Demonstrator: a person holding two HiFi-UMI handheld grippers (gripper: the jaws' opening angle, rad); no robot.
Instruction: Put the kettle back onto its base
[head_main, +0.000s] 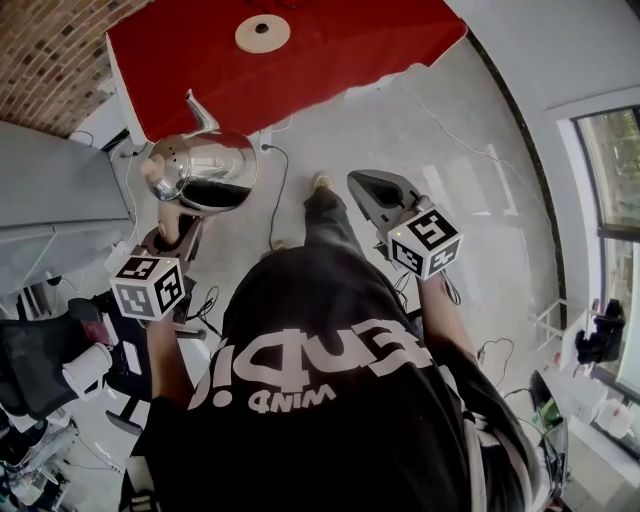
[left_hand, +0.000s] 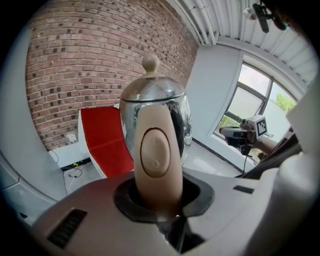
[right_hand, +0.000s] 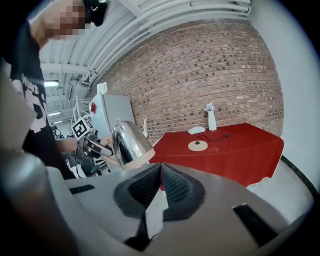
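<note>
A shiny steel kettle with a beige handle hangs in the air short of the red table. My left gripper is shut on that handle, and the kettle stands upright in front of its jaws. The round cream base lies on the red cloth; the right gripper view shows the base with a black cord. My right gripper is shut with nothing in it, held beside the kettle over the floor.
A brick wall stands behind the table. On the cloth are a white vase and a white flat thing. Cables run over the pale floor. A grey cabinet is at my left, and windows are at my right.
</note>
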